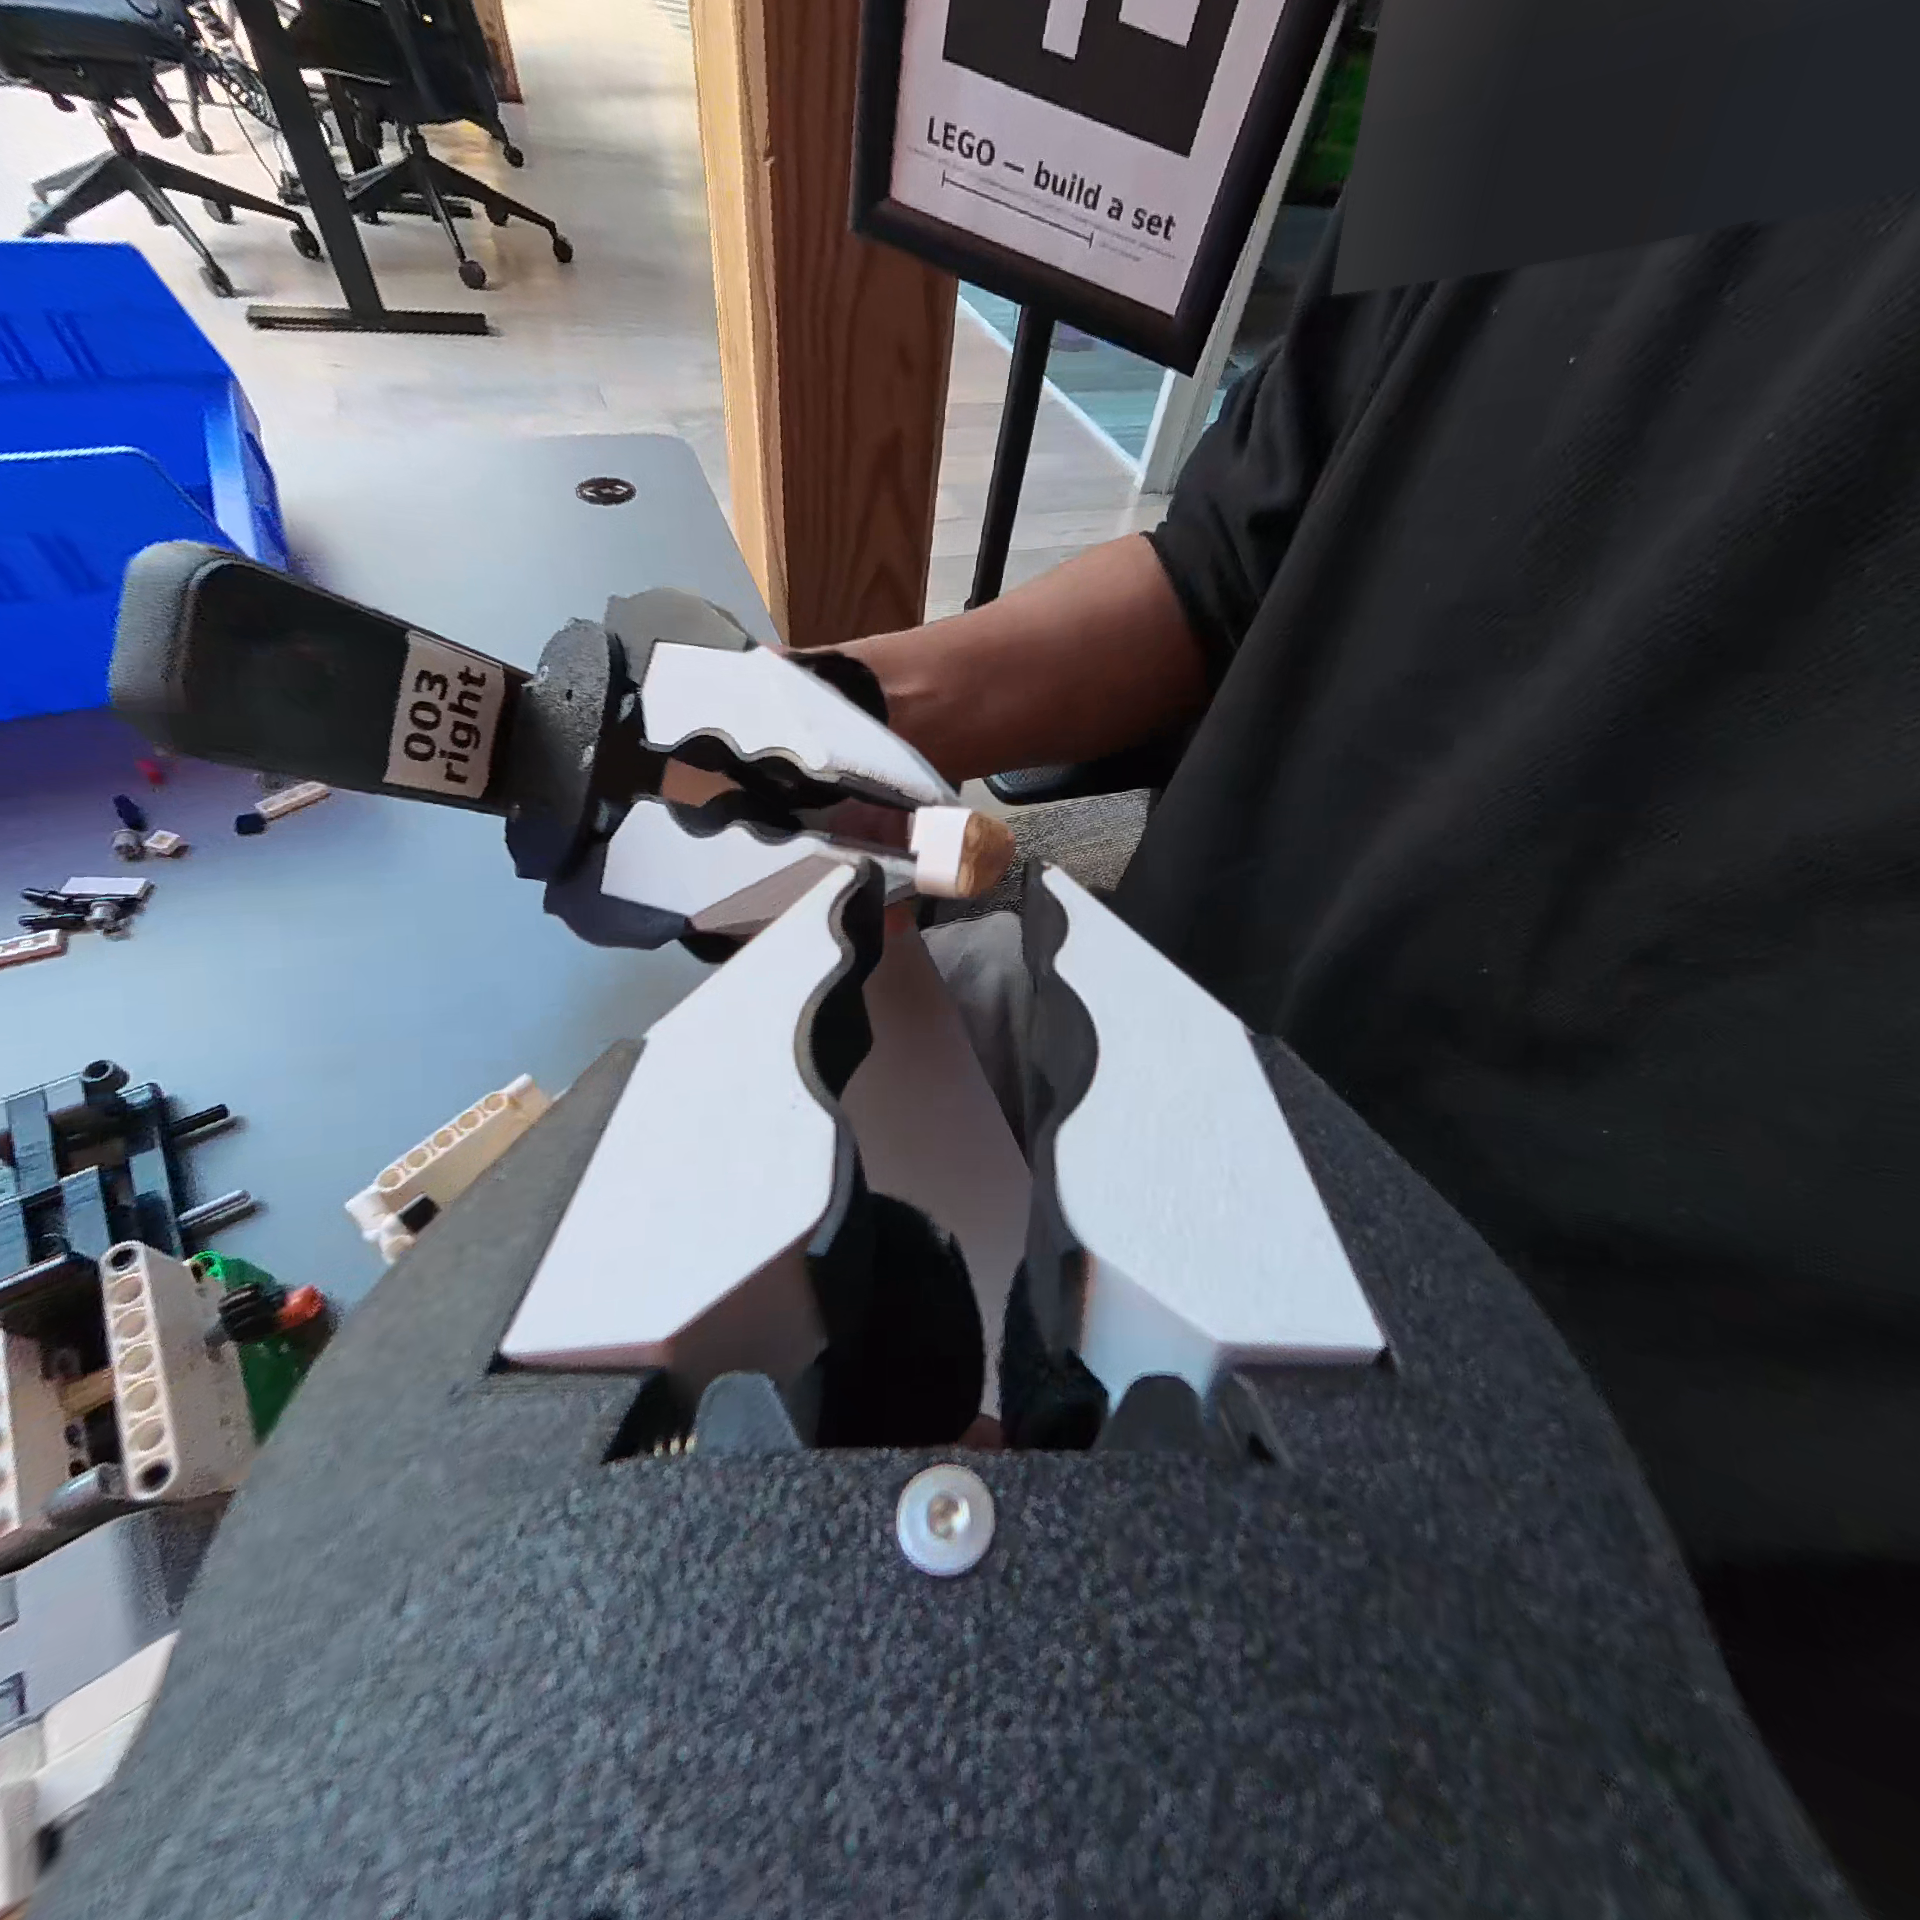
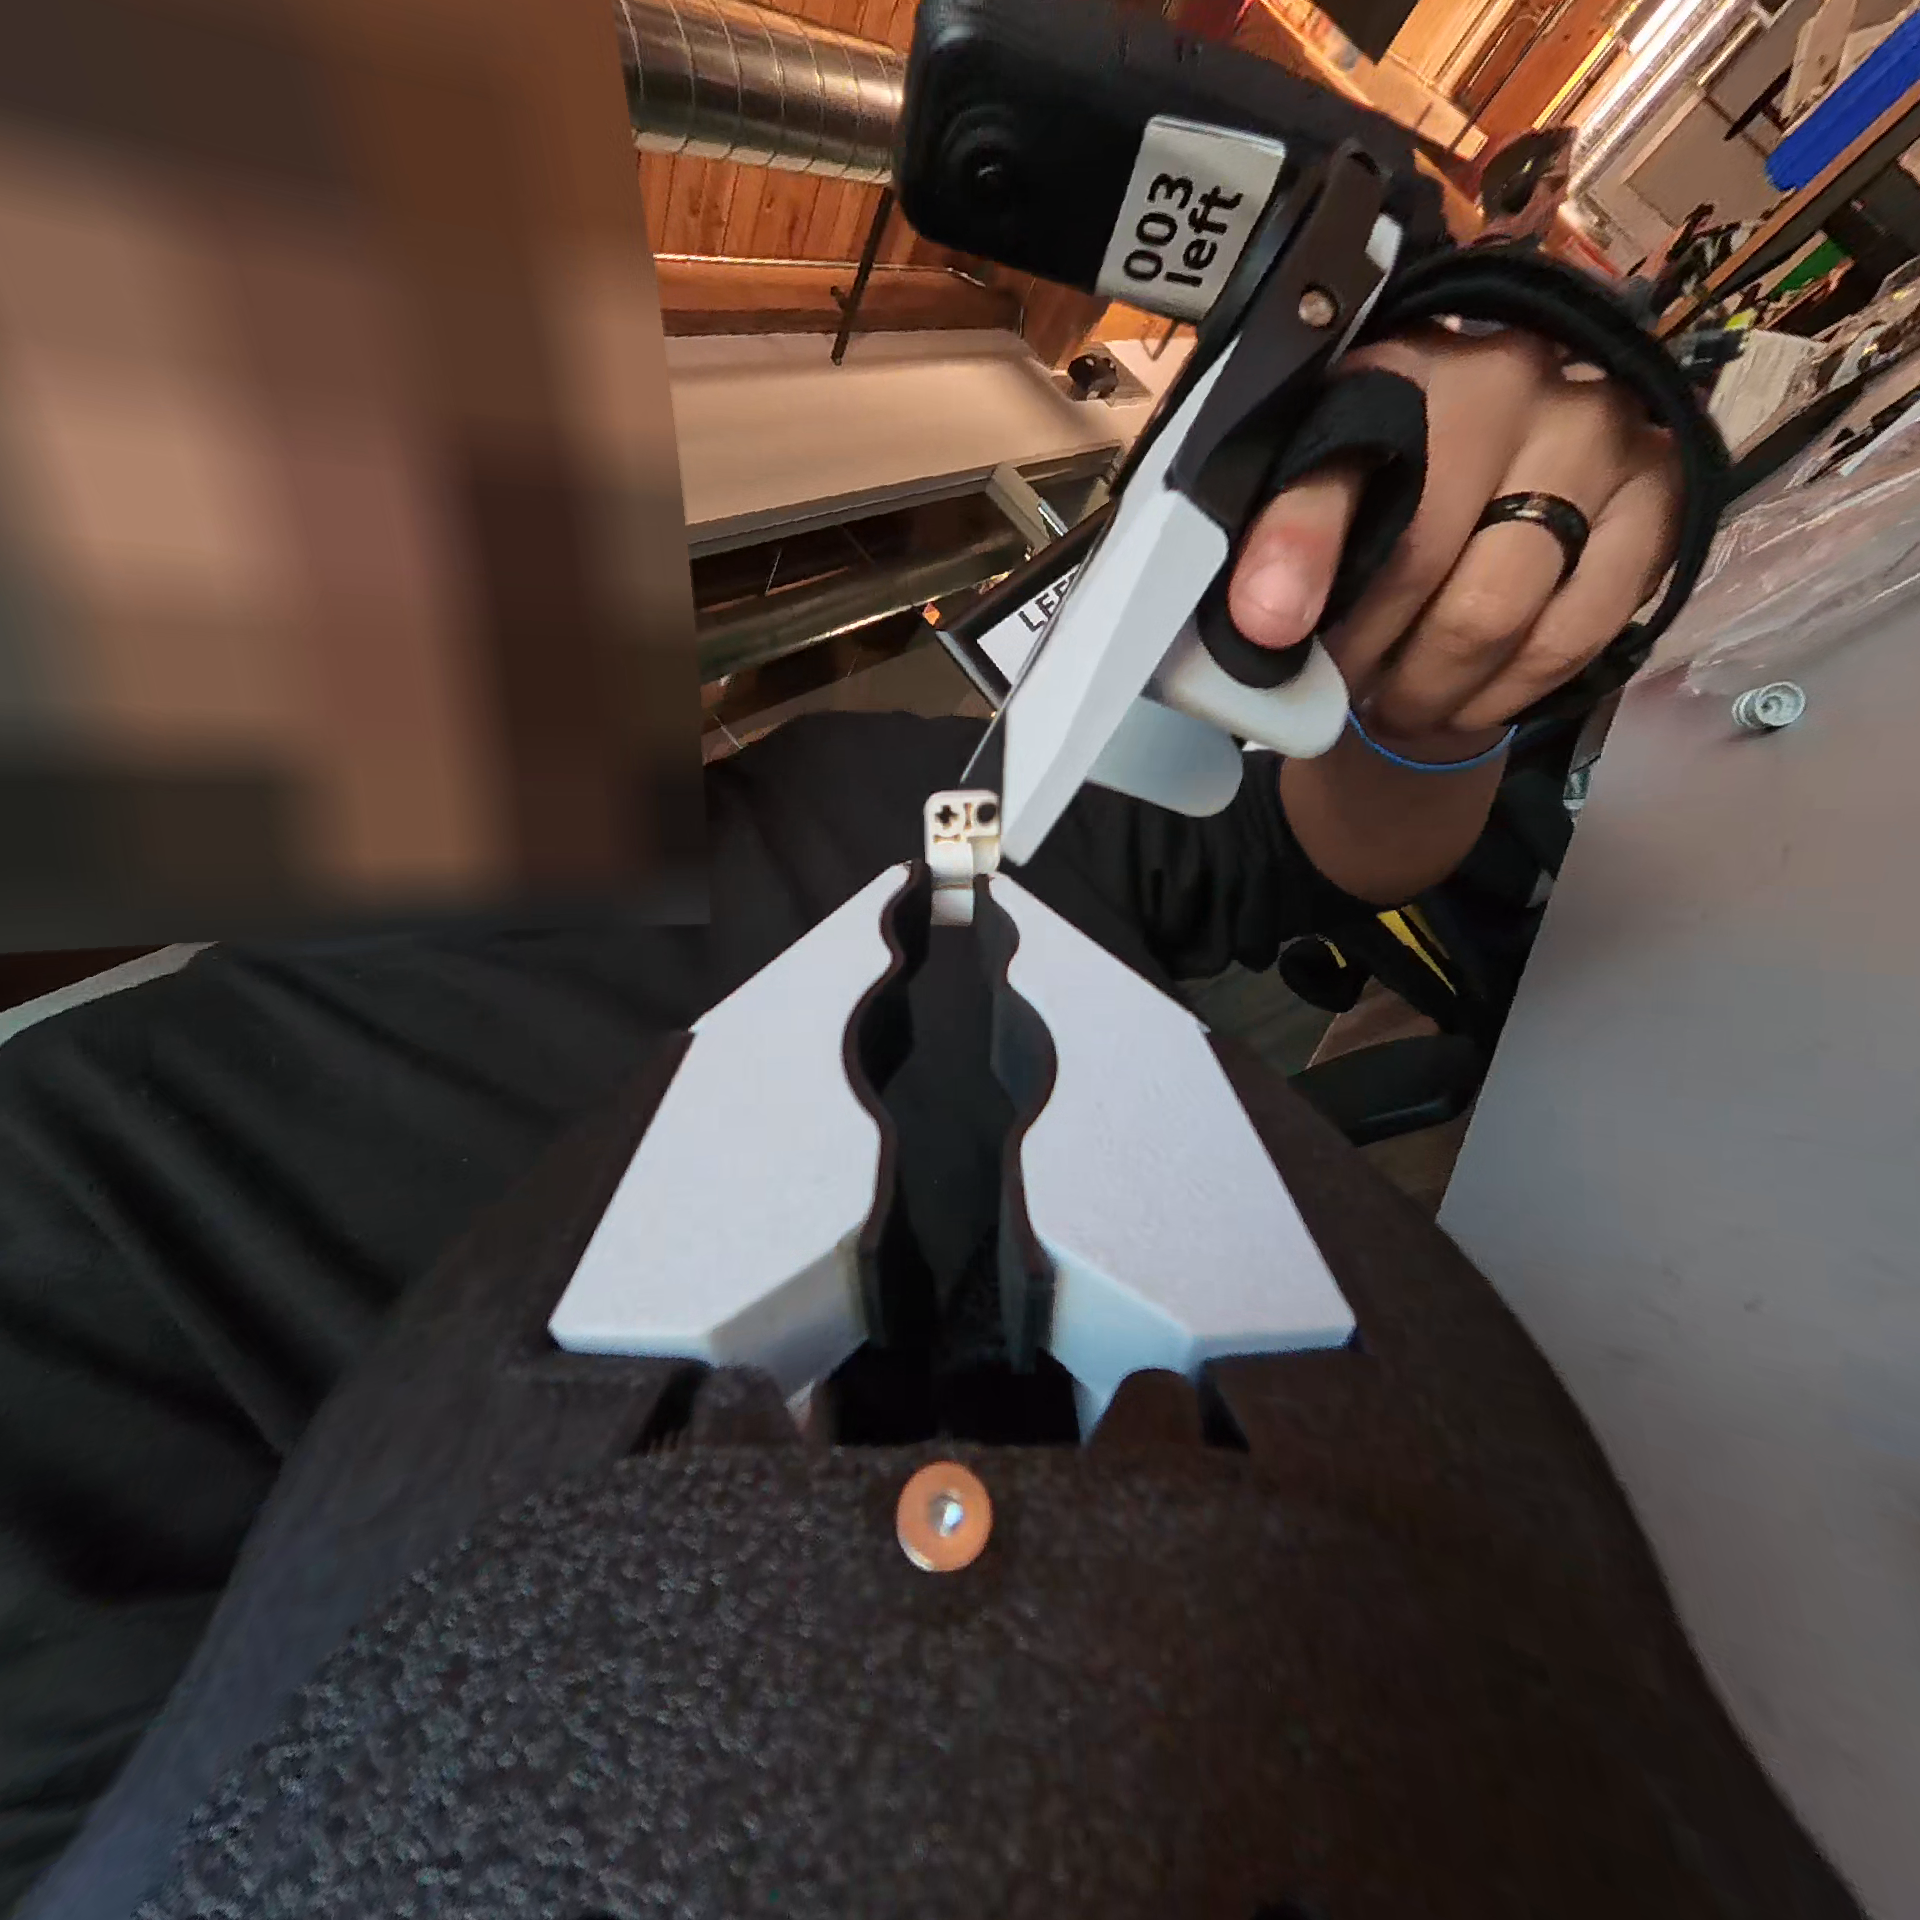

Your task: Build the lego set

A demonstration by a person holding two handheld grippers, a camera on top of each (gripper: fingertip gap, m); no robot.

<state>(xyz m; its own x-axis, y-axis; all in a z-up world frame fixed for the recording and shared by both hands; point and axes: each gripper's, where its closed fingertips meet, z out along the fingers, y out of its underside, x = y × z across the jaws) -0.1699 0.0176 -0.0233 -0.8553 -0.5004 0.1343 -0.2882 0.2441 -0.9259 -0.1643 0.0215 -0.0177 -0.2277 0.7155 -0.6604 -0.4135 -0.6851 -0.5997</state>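
Observation:
My right gripper (image 2: 951, 881) is shut on a small white lego piece (image 2: 961, 831) with holes in its end face, held in the air in front of a person's black shirt. In the left wrist view the right gripper (image 1: 925, 831) comes in from the left, with the white piece (image 1: 940, 852) and a tan part at its tip. My left gripper (image 1: 956, 888) is open, its fingertips (image 1: 857, 883) just below and to either side of the piece. In the right wrist view the left gripper (image 2: 1013, 836) points down, its tip beside the piece.
On the grey table (image 1: 416, 987) to the left lie a partly built lego model (image 1: 114, 1351), a white beam (image 1: 457, 1153) and several loose small pieces (image 1: 94, 894). Blue bins (image 1: 104, 468) stand at the far left. A wooden post (image 1: 831, 364) and a framed sign (image 1: 1060, 156) stand behind. Only a small space, under 4 cm, lies between the two pairs of fingers. It is some 15 cm from my left tips to the white beam (image 1: 457, 1153).

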